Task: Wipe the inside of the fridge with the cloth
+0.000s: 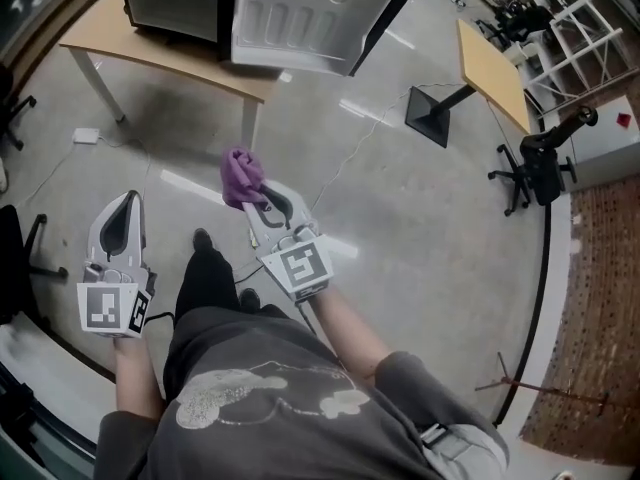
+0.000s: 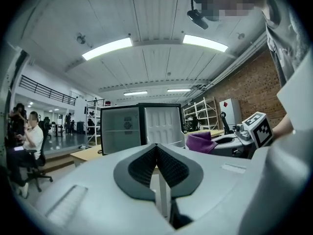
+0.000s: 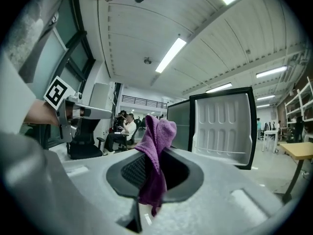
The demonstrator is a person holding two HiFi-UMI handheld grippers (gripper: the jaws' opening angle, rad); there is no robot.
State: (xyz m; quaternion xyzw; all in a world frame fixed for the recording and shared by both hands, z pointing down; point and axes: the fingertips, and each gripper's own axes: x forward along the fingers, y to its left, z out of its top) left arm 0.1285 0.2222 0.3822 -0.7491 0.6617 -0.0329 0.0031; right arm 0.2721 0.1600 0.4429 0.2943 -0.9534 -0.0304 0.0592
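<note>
A small black fridge stands on a wooden table at the top of the head view, its white-lined door swung open. My right gripper is shut on a purple cloth, well short of the fridge; in the right gripper view the cloth sticks up between the jaws and the open door lies ahead. My left gripper hangs lower left, shut with nothing in it. The left gripper view shows the left gripper, the fridge's white inside and the cloth at the right.
A second wooden table on a black base stands upper right, with a black office chair next to it. Cables run across the grey concrete floor. A person sits on a chair at the far left.
</note>
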